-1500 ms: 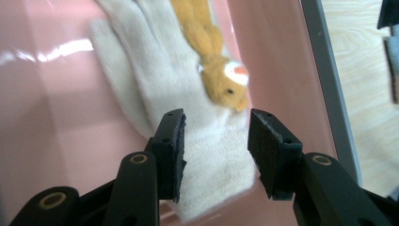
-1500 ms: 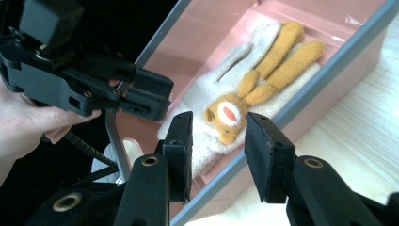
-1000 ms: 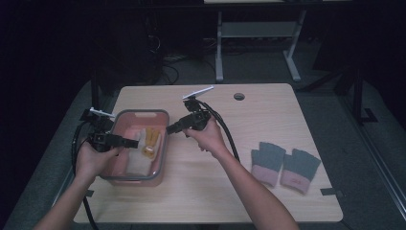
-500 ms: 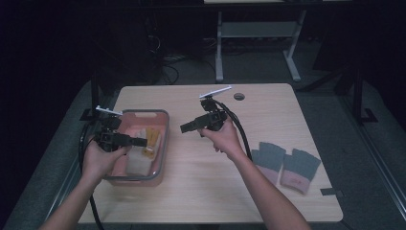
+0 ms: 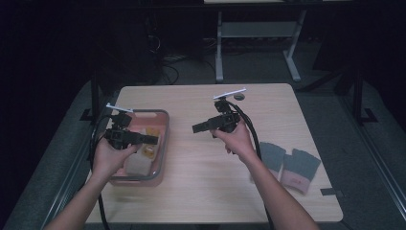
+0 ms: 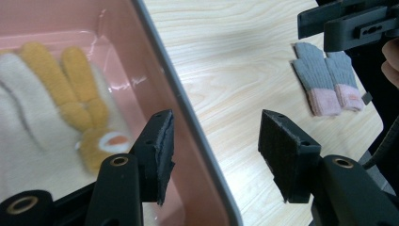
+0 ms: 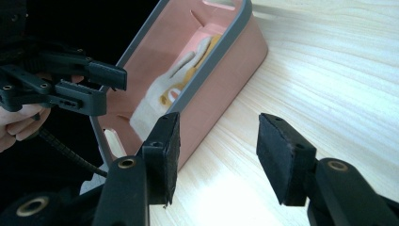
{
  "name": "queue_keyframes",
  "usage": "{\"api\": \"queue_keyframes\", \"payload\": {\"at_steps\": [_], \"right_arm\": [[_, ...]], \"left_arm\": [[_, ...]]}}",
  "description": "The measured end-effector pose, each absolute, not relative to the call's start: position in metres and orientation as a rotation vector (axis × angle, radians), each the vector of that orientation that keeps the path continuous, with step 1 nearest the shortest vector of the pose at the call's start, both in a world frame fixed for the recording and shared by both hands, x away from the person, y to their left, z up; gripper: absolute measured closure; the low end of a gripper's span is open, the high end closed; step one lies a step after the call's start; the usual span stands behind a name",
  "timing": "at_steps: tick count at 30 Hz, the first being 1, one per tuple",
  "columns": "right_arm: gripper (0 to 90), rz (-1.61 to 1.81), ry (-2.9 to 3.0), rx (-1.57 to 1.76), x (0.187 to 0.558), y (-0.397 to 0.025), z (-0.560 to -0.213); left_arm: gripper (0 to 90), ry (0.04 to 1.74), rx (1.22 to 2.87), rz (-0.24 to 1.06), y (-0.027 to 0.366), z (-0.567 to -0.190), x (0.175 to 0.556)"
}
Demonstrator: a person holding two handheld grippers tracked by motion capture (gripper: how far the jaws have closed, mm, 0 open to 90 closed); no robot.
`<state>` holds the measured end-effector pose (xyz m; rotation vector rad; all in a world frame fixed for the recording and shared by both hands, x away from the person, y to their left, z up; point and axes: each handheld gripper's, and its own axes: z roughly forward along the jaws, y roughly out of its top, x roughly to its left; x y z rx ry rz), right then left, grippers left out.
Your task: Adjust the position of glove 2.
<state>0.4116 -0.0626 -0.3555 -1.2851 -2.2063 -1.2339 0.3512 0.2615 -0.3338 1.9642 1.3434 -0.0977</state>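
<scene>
Nearest the camera in the high view, both forearms come in from the bottom edge. The left tool (image 5: 148, 139) sits over the pink bin (image 5: 162, 143) at the left side of the worktop (image 5: 201, 182), jaws pointing across toward the middle. From the left tool's own camera its jaws are spread wide with nothing between them, straddling the bin's grey rim: one jaw hangs over the inside, the other over bare wood.

Inside the bin there's a white and yellow glove (image 6: 61, 122) lying flat on the bottom, fuzzy fingers spread. It's close to the left jaw but not touching it, as far as I can tell.

The right tool (image 5: 201, 127) is a bit farther up, held above the middle of the worktop and aimed left at the bin. Its own view shows its jaws released too, gap empty, with the bin (image 7: 207, 70) and the glove (image 7: 174, 89) beyond them.

Off at the right side of the worktop lies a pair of grey gloves with pink cuffs (image 5: 289, 165), flat, side by side, well apart from both tools.
</scene>
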Motion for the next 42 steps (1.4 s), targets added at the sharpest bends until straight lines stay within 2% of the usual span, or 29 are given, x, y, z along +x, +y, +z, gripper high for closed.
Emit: {"api": "queue_keyframes", "payload": {"at_steps": [26, 42], "right_arm": [[44.0, -1.255, -2.203, -1.413, 0.389, -0.129, -0.361], [42.1, -1.234, -2.22, -1.516, 0.372, -0.173, -0.373]], "left_arm": [[33.8, 1.18, 2.011, -0.151, 0.201, -0.336, 0.352], [31.6, 1.076, 2.044, -0.196, 0.16, -0.341, 0.348]]}}
